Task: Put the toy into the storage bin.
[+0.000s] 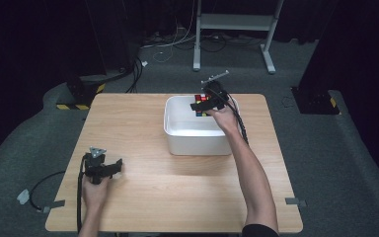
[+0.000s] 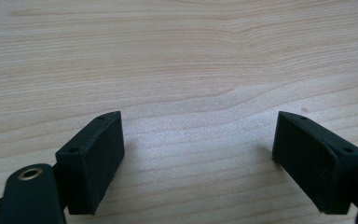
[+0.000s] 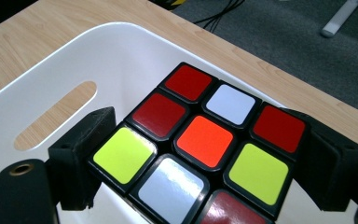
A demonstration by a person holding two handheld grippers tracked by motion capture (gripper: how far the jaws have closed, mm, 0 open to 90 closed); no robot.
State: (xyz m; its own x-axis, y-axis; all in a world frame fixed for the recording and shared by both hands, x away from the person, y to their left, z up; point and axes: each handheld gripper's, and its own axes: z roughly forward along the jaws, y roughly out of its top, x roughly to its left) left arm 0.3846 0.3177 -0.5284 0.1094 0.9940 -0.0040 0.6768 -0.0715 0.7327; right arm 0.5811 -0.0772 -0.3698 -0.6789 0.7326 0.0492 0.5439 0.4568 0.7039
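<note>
Right hand-held gripper [image 1: 201, 105] is gripping the puzzle cube [image 3: 205, 149] over the white bin [image 1: 177, 133].
Before letting go, it is best lowering the cube straight inside, keeping clear of the far rim; the left hand-held gripper [image 2: 198, 161] is resting open on the table [image 1: 143, 197], well apart.

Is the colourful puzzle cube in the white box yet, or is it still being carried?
Nearly there. Done: the black-framed puzzle cube with red, white, yellow and orange stickers is picked up, clamped in the right gripper. In hand: it hangs over the far rim of the white plastic bin. Left: lowering it inside and letting go. The left gripper rests open on the light wooden table, holding nothing.
</note>
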